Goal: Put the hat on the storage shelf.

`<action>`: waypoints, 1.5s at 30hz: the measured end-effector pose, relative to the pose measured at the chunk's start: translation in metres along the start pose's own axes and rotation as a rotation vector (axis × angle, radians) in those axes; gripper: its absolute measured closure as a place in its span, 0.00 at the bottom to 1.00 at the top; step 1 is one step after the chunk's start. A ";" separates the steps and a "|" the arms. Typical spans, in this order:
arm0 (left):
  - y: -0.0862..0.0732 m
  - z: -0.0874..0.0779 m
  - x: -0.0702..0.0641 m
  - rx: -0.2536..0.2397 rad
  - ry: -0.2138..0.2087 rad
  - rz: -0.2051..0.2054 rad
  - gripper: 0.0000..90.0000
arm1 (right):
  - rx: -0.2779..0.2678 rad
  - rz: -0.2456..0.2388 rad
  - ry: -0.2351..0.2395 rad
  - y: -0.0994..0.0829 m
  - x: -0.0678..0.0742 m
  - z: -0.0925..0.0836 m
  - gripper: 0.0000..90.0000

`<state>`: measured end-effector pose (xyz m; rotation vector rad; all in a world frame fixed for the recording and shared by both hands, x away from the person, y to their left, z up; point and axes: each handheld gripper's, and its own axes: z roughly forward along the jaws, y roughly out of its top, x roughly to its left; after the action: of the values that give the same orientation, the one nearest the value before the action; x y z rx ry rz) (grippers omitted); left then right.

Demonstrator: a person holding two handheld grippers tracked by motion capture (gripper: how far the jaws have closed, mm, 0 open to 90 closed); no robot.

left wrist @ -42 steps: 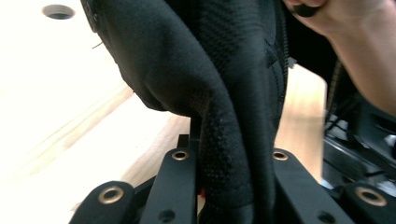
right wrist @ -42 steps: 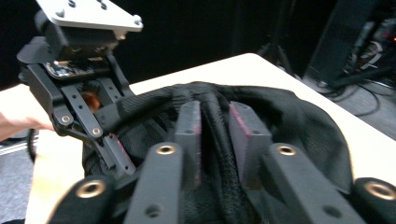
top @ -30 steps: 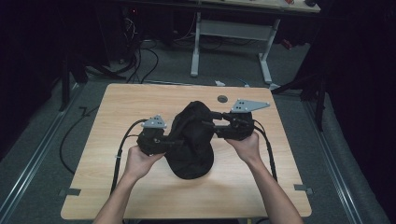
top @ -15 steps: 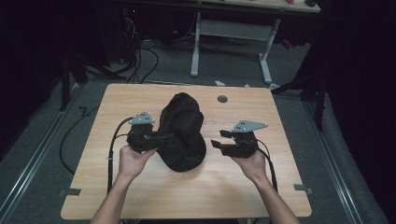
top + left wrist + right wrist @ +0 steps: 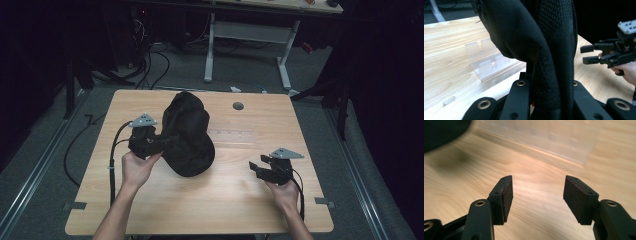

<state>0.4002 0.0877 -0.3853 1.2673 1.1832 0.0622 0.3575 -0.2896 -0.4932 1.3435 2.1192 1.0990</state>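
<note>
On the table [image 5: 165,210], left of centre, a black cap [image 5: 187,132] rests with its far end towards the back edge and its near end bulging towards the middle. At its left side the left gripper [image 5: 167,141] has its jaws clamped on a fold of the cap's fabric; in the left gripper view that mesh cloth [image 5: 544,50] rises straight up from between the two closed jaws. A hand [image 5: 135,167] grips this gripper from below, with a cable running off to the left. Behind the cap lies a clear plastic stand [image 5: 490,61], flat on the wood, just beside the cap's edge.

Well apart from the cap, near the table's front right, the right gripper [image 5: 256,167] sits low over bare wood, pointing left. Its jaws have just been opening and stand wide, with nothing between the pads [image 5: 506,195]. A small dark round hole [image 5: 238,106] marks the table near the back edge.
</note>
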 end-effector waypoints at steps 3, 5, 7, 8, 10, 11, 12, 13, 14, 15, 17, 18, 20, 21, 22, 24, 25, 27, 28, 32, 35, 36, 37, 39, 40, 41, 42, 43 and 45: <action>0.003 0.001 0.001 -0.010 0.014 -0.004 0.91 | 0.014 0.025 -0.037 -0.010 -0.009 0.002 0.45; 0.005 0.001 0.001 -0.018 0.023 -0.003 0.91 | 0.022 0.038 -0.061 -0.016 -0.015 0.004 0.45; 0.007 0.002 0.002 -0.024 0.029 -0.007 0.90 | 0.024 0.056 -0.081 -0.022 -0.020 0.005 0.45; 0.009 0.002 0.003 -0.028 0.033 -0.008 0.90 | 0.027 0.060 -0.089 -0.023 -0.022 0.006 0.45; 0.011 0.003 0.004 -0.033 0.041 -0.010 0.90 | 0.038 0.068 -0.108 -0.026 -0.025 0.009 0.44; 0.012 0.003 0.004 -0.037 0.045 -0.015 0.90 | 0.043 0.075 -0.113 -0.027 -0.027 0.010 0.44; 0.013 0.003 0.005 -0.038 0.049 -0.016 0.90 | 0.049 0.077 -0.121 -0.028 -0.028 0.012 0.44; 0.013 0.003 0.005 -0.041 0.053 -0.021 0.90 | 0.059 0.081 -0.137 -0.029 -0.028 0.013 0.44; 0.015 0.003 0.006 -0.045 0.059 -0.022 0.90 | 0.066 0.081 -0.147 -0.030 -0.028 0.015 0.43; 0.016 0.002 0.006 -0.049 0.062 -0.024 0.90 | 0.076 0.075 -0.159 -0.031 -0.028 0.017 0.43; 0.017 0.001 0.006 -0.055 0.071 -0.023 0.90 | 0.083 0.066 -0.177 -0.031 -0.026 0.018 0.43; 0.018 0.000 0.007 -0.060 0.079 -0.021 0.90 | 0.086 0.058 -0.185 -0.031 -0.025 0.018 0.43; 0.021 -0.002 0.008 -0.069 0.092 -0.024 0.90 | 0.090 0.039 -0.196 -0.030 -0.023 0.019 0.42; 0.022 -0.002 0.010 -0.074 0.100 -0.024 0.90 | 0.091 0.042 -0.195 -0.030 -0.023 0.019 0.42; 0.023 -0.003 0.011 -0.079 0.108 -0.026 0.90 | 0.092 0.045 -0.193 -0.030 -0.023 0.019 0.42; 0.025 -0.004 0.013 -0.087 0.120 -0.027 0.90 | 0.092 0.043 -0.192 -0.030 -0.023 0.019 0.41; 0.026 -0.005 0.014 -0.090 0.124 -0.027 0.90 | 0.093 0.043 -0.191 -0.030 -0.023 0.019 0.40; 0.029 -0.006 0.016 -0.102 0.137 -0.026 0.90 | 0.093 0.043 -0.190 -0.030 -0.023 0.019 0.40; 0.030 -0.007 0.017 -0.107 0.141 -0.025 0.90 | 0.093 0.041 -0.190 -0.030 -0.023 0.020 0.40; 0.036 -0.008 0.018 -0.118 0.164 -0.005 0.90 | 0.093 0.043 -0.192 -0.030 -0.023 0.020 0.39; 0.040 -0.007 0.020 -0.125 0.179 0.004 0.90 | 0.094 0.043 -0.193 -0.030 -0.022 0.020 0.39; 0.041 -0.007 0.020 -0.129 0.183 0.008 0.90 | 0.094 0.043 -0.193 -0.030 -0.022 0.020 0.39; 0.042 -0.007 0.020 -0.129 0.187 0.011 0.90 | 0.094 0.043 -0.194 -0.030 -0.022 0.020 0.39; 0.045 -0.007 0.021 -0.138 0.193 0.016 0.90 | 0.094 0.044 -0.195 -0.030 -0.022 0.020 0.39; 0.046 -0.007 0.021 -0.143 0.195 0.019 0.90 | 0.094 0.042 -0.194 -0.030 -0.022 0.020 0.39; 0.048 -0.007 0.021 -0.147 0.199 0.022 0.90 | 0.094 0.043 -0.195 -0.030 -0.022 0.020 0.39; 0.048 -0.007 0.021 -0.150 0.202 0.023 0.90 | 0.094 0.043 -0.196 -0.030 -0.022 0.020 0.39; 0.050 -0.006 0.022 -0.152 0.206 0.027 0.90 | 0.094 0.044 -0.196 -0.030 -0.022 0.020 0.38; 0.053 -0.005 0.022 -0.156 0.216 0.034 0.90 | 0.095 0.044 -0.195 -0.030 -0.022 0.020 0.38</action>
<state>0.4353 0.1251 -0.3591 1.1637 1.3142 0.3173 0.3636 -0.3080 -0.5307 1.4822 2.0296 0.8543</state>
